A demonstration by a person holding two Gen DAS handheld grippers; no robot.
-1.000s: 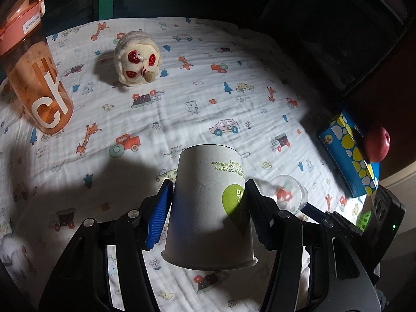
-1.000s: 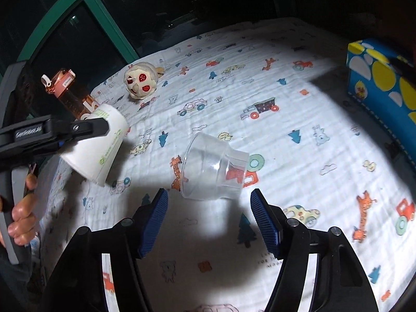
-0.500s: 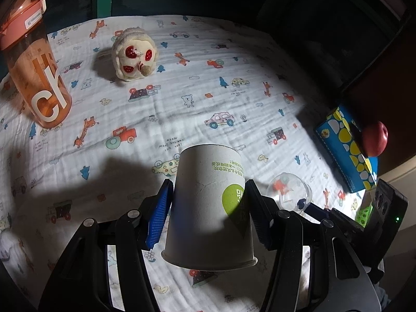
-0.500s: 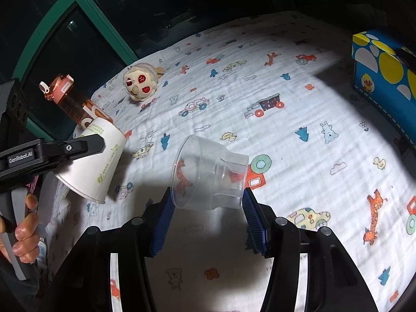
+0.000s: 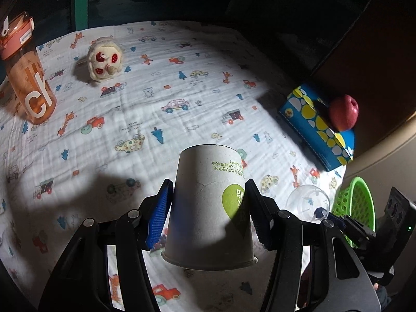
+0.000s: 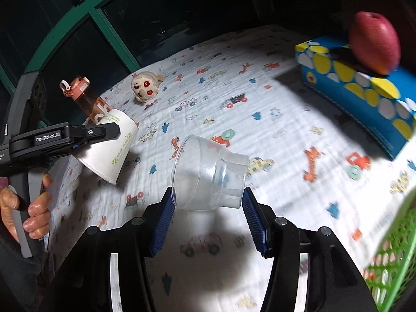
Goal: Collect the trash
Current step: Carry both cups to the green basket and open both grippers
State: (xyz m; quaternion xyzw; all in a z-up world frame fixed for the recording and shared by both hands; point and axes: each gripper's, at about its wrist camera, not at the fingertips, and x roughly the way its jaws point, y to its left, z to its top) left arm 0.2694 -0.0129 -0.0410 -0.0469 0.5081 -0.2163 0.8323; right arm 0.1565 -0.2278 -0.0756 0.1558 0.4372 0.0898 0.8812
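Observation:
My left gripper [image 5: 208, 208] is shut on a white paper cup [image 5: 210, 208] with a green dot, held upside down above the cloth; it shows at the left of the right wrist view [image 6: 111, 150]. My right gripper [image 6: 208, 215] is shut on a clear plastic cup [image 6: 208, 174], held on its side and lifted off the cloth; it also shows in the left wrist view [image 5: 308, 204]. A green mesh basket [image 5: 360, 202] stands at the table's right edge, also seen at the lower right [image 6: 390, 257].
A printed white cloth [image 5: 156, 104] covers the table. An orange water bottle [image 5: 27, 72] stands far left, a plush toy [image 5: 104, 61] at the back. A blue tissue box [image 5: 314, 127] with a red apple [image 5: 343, 111] on it sits right.
My right gripper closed on the clear cup, lifted it and swung right toward the green basket. My left gripper still holds the paper cup and has also moved right.

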